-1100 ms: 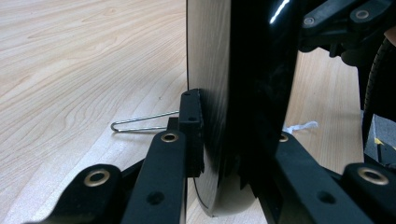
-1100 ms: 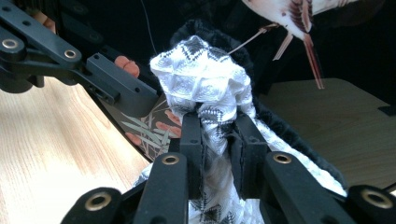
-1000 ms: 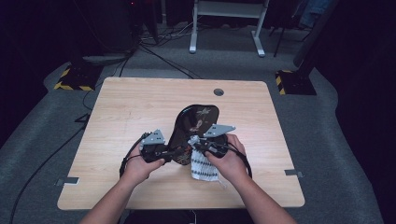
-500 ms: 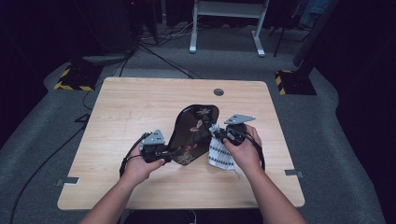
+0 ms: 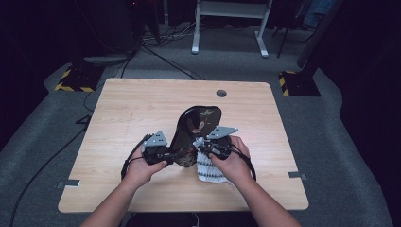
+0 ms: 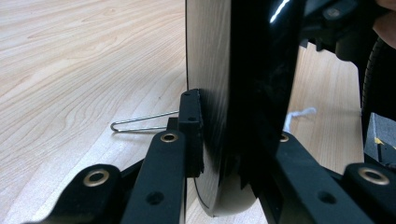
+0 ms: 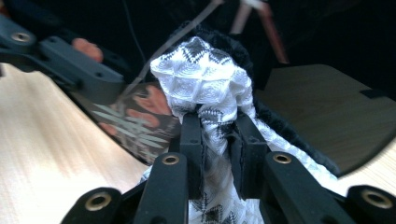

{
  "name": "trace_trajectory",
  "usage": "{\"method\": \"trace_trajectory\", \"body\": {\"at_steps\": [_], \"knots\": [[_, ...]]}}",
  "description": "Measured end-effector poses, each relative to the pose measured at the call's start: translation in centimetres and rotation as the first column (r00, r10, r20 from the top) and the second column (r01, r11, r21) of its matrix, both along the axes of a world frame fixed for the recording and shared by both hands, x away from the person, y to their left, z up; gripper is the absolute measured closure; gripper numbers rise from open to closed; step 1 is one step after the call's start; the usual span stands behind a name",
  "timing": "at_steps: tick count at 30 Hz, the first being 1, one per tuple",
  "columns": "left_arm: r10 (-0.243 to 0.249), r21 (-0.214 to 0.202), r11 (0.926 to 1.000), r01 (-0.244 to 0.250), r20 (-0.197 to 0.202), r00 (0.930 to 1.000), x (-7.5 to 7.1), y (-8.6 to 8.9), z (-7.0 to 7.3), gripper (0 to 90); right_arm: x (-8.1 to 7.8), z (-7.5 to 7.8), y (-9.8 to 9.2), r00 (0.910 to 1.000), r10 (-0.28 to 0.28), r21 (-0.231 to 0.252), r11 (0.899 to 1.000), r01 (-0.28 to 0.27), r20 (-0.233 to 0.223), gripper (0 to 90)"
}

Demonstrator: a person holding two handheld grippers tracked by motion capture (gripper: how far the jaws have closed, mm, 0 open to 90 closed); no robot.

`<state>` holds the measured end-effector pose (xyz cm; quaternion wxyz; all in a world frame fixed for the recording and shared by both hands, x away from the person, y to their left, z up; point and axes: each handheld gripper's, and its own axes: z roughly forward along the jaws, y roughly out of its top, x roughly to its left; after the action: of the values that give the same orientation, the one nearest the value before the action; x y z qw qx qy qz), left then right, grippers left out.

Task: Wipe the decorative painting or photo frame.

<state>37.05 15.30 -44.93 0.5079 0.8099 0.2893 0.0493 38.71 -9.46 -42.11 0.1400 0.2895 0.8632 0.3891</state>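
A black glossy dish (image 5: 198, 124) with a painted pattern is held up on its edge over the wooden table (image 5: 123, 109). My left gripper (image 5: 169, 156) is shut on its near rim; in the left gripper view the left gripper (image 6: 236, 135) clamps the dish's dark edge (image 6: 252, 70) between its jaws. My right gripper (image 5: 202, 145) is shut on a bunched white patterned cloth (image 5: 210, 169) and rests against the dish's lower right side. In the right gripper view the cloth (image 7: 203, 77) bulges above the right gripper (image 7: 218, 135), with the patterned dish face (image 7: 133, 122) just behind.
A bent wire clip (image 6: 140, 124) lies on the table beside the dish. A round cable hole (image 5: 221, 93) sits near the table's far edge. Beyond the table are cables, a white stand's legs (image 5: 227, 28) and yellow-black striped floor marks (image 5: 71, 85).
My right gripper swung out to the right with the cloth, then came back left against the dish. The left gripper and the dish stayed put.
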Motion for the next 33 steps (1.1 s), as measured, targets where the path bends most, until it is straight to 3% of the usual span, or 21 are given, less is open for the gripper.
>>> {"method": "trace_trajectory", "body": {"at_steps": [7,14,18,23,27,33], "knots": [[0.003,0.004,1.0,-0.003,0.001,1.0,0.0,0.0,0.0,78.3,-0.3,-0.3,0.4,0.9998,0.019,0.008,1.0,-0.019,-0.003,78.1],[0.002,0.008,1.0,-0.002,0.005,1.0,0.0,0.0,0.1,78.2,1.4,-0.3,-2.0,0.997,-0.077,0.009,0.997,0.077,-0.004,78.2],[-0.001,0.011,0.9999,0.001,0.009,1.0,0.0,0.0,0.1,78.0,2.5,-0.3,-3.6,0.9882,-0.153,0.015,0.988,0.153,-0.006,78.0],[0.003,0.013,0.9999,-0.003,0.008,1.0,0.0,0.0,0.1,77.8,3.4,-0.3,-4.7,0.9783,-0.207,0.02,0.978,0.207,-0.003,78.0],[0.004,0.013,0.9999,-0.005,0.006,1.0,0.0,0.0,0.1,77.8,3.2,-0.3,-4.4,0.9803,-0.197,0.015,0.98,0.197,0.004,77.9],[0.008,0.012,0.9999,-0.008,0.004,1.0,-0.1,-0.1,0.1,77.8,1.6,-0.4,-2.1,0.9939,-0.11,0.003,0.994,0.11,0.004,77.8]]}}
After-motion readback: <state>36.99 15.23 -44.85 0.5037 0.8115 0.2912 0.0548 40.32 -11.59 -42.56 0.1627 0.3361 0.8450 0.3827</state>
